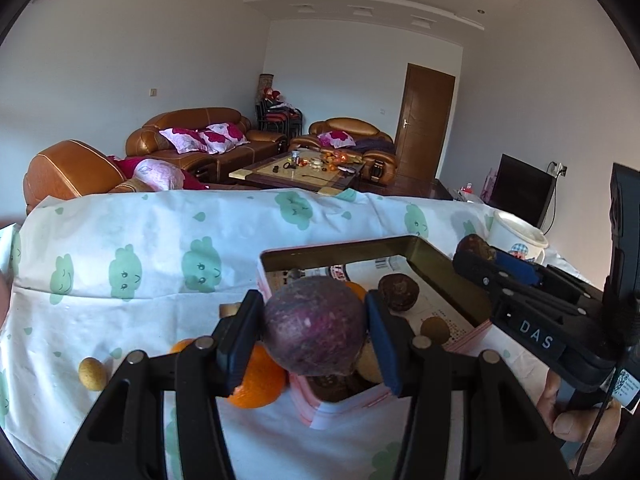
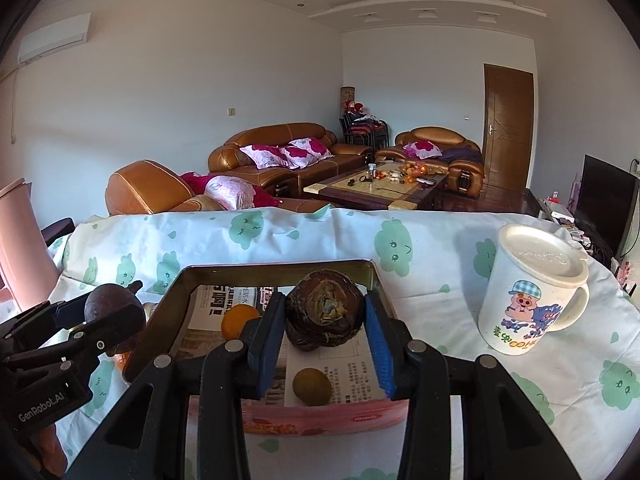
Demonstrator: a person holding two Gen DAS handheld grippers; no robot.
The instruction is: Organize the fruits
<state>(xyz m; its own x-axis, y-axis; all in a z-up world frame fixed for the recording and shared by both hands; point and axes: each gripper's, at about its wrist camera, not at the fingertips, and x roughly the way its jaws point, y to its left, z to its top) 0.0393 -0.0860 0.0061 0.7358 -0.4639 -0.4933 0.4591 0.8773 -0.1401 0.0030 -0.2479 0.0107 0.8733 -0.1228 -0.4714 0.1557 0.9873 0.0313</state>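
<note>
My left gripper [image 1: 314, 330] is shut on a purple round fruit [image 1: 316, 326] and holds it over the near left corner of a pink tin box [image 1: 340, 410]. My right gripper [image 2: 325, 322] is shut on a dark brown wrinkled fruit [image 2: 325, 312] above the same box [image 2: 312, 420], which is lined with newspaper. Inside the box lie a small orange [image 2: 239, 320], a small green-brown fruit [image 2: 311, 386] and another dark brown fruit [image 1: 399, 292]. An orange [image 1: 258, 382] and a small yellow fruit [image 1: 92, 374] lie on the cloth left of the box.
A white lidded mug [image 2: 532, 288] with a cartoon pig stands right of the box. The table wears a white cloth with green clouds [image 2: 248, 232]. A pink object [image 2: 20, 240] stands at the far left. Sofas and a coffee table lie beyond the table's far edge.
</note>
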